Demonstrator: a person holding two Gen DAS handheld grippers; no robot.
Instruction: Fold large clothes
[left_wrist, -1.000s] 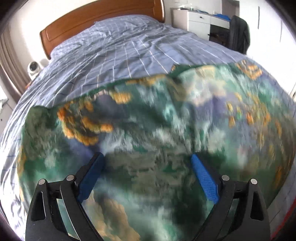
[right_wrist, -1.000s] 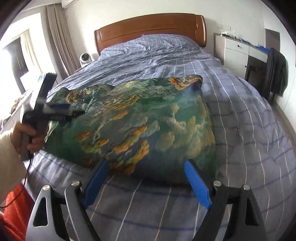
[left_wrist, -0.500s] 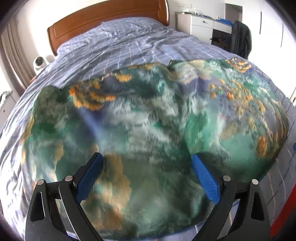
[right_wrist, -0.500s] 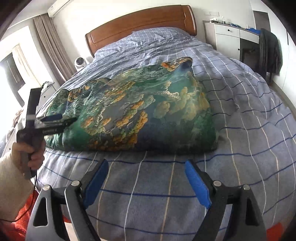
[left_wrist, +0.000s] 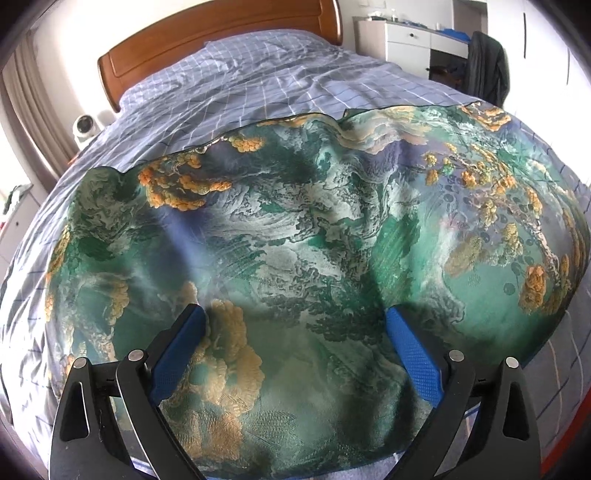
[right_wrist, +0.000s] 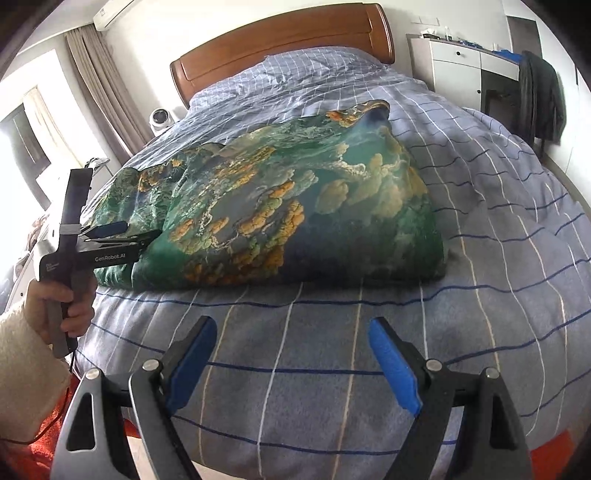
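Garment (right_wrist: 280, 206), a large green-and-gold printed piece, lies folded over on the bed (right_wrist: 498, 184), so the work looks to be between folds. Left gripper (left_wrist: 295, 332) hovers wide over the cloth; right gripper (right_wrist: 291, 347) hangs wide and empty just short of its near edge. Next, each must pinch an edge or corner.

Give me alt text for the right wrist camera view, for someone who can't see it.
A green and orange patterned cloth lies folded on a blue checked bed. The open right gripper hovers over bare bedding in front of it, while the left gripper reaches the cloth's left edge.
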